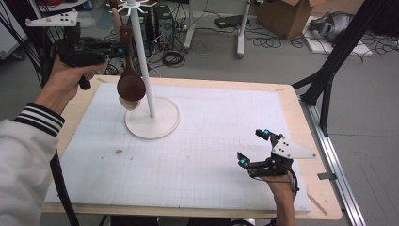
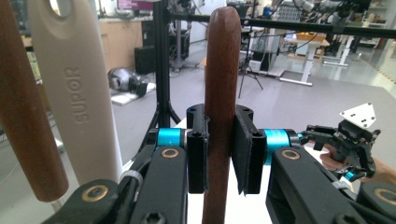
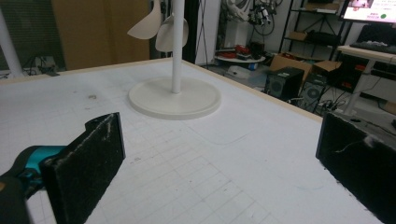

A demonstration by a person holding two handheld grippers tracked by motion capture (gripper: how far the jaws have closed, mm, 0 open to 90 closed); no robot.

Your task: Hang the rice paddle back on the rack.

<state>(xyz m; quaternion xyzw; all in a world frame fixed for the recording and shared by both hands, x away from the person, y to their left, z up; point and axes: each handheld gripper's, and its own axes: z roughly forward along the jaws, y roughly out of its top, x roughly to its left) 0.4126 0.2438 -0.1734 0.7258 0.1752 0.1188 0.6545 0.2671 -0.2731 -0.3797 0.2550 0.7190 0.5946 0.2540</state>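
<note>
One dark wooden spoon (image 1: 130, 82) is clamped by its handle in my left tongs (image 2: 219, 154), raised beside the white rack (image 1: 151, 115); hanging it on a hook remains. My right tongs (image 1: 256, 149) rest wide open, empty, on the counter (image 1: 211, 141).

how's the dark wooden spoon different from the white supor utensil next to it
The dark wooden spoon is brown and clamped by the left gripper; the white utensil is cream, embossed SUPOR, and no gripper holds it. The spoon's handle is round, the white one flat and wider. Both hang upright beside the rack pole.
</note>
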